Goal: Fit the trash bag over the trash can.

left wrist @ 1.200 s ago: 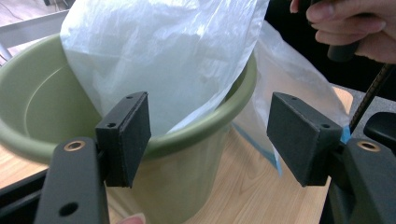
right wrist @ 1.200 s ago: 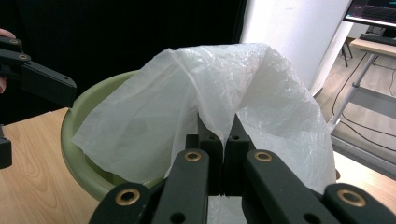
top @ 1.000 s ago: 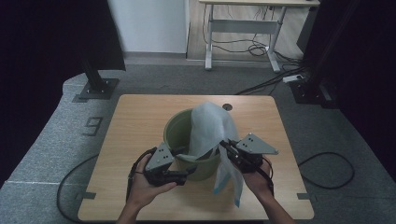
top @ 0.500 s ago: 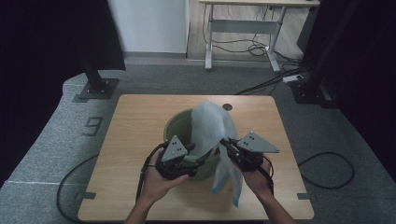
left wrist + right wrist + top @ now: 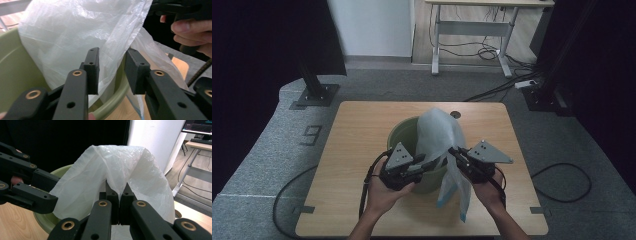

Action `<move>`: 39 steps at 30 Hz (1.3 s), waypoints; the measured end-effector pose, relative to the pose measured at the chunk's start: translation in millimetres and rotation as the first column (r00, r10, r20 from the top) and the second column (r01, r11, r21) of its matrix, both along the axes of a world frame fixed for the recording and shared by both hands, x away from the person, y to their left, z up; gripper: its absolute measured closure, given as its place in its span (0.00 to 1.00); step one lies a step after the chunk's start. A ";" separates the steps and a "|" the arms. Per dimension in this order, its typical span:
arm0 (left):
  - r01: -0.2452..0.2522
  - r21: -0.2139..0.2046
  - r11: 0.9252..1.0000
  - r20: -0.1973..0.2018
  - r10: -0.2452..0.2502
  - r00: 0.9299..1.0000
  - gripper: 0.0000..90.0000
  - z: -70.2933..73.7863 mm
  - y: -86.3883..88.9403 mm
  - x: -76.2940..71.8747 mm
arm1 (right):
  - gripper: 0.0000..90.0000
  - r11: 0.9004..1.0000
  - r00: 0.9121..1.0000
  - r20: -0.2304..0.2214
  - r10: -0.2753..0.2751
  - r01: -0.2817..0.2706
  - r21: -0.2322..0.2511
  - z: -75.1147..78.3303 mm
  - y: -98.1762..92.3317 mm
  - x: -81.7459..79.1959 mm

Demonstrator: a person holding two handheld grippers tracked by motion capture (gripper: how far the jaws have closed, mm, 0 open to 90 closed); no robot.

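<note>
Standing on the wooden table (image 5: 362, 130), a green bucket (image 5: 404, 131) is the centre of the work, and a thin white plastic bag (image 5: 439, 131) rises out of it like a tent. In the high view the bag sits over the right half of the bucket, and one loose part of it hangs down outside the bucket's near right wall, almost to the table. The left gripper (image 5: 428, 165) is at the near rim of the bucket, and the right gripper (image 5: 453, 151) is just right of it, at the bag's near edge. A hand holds each one from the near side of the bucket.

In the left gripper view, the fingers (image 5: 92, 67) have just been closing, yet a gap stays between them. A fold of the plastic bag (image 5: 75, 32) and the bucket's green rim (image 5: 113, 100) stand in this gap. The left finger seems to touch the film; the right finger is apart from it, so nothing is pinched yet. The other hand (image 5: 192, 30) shows beyond the bag.

In the right gripper view, the fingers (image 5: 112, 195) are pressed together on a pleat of the bag (image 5: 120, 167), which stands up above the bucket (image 5: 45, 222). The left gripper (image 5: 27, 182) comes in over the bucket's rim from the left.
</note>
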State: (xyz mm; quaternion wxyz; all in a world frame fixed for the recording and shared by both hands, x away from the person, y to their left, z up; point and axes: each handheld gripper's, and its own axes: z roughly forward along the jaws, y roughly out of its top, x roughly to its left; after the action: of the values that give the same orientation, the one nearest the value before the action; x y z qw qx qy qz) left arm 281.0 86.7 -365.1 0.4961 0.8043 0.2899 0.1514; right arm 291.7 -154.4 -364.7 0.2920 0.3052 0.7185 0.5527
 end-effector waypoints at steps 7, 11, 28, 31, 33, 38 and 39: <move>0.023 -0.003 1.000 0.027 -0.023 0.999 0.53 -0.5 -2.9 -5.0 | 0.98 1.000 1.000 -0.004 -0.005 0.005 0.002 1.0 -1.2 2.9; 0.003 0.008 1.000 0.028 -0.003 1.000 0.43 -1.1 -5.1 -3.9 | 0.98 1.000 1.000 -0.004 -0.009 0.009 0.004 3.9 -0.5 4.4; -0.022 -0.003 1.000 -0.040 0.022 0.999 0.94 9.7 -1.5 14.9 | 0.90 1.000 1.000 -0.014 0.027 -0.027 0.005 -2.5 -4.7 -2.8; -0.029 0.008 1.000 -0.037 0.029 0.999 0.99 12.5 1.7 18.6 | 0.69 0.998 0.999 -0.004 0.037 -0.037 0.041 -8.9 -9.2 -9.6; -0.037 0.009 0.999 -0.036 0.037 0.999 1.00 13.6 4.6 20.8 | 0.55 0.998 1.000 0.007 0.026 -0.026 0.065 -20.9 -13.2 -21.6; -0.057 -0.006 0.998 -0.050 0.057 0.997 1.00 10.9 11.6 24.3 | 0.48 0.995 0.999 0.000 0.039 -0.039 0.092 -39.7 -22.2 -34.2; -0.061 -0.004 0.998 -0.049 0.061 0.997 1.00 10.1 12.4 24.5 | 0.47 0.995 1.000 0.002 0.030 -0.030 0.096 -43.7 -24.7 -36.6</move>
State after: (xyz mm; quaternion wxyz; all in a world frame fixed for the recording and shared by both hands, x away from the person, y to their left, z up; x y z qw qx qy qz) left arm 305.5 99.2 -354.9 0.4863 0.7971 0.3269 0.1457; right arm 255.1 -179.1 -408.4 0.2687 0.3079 0.6955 0.5910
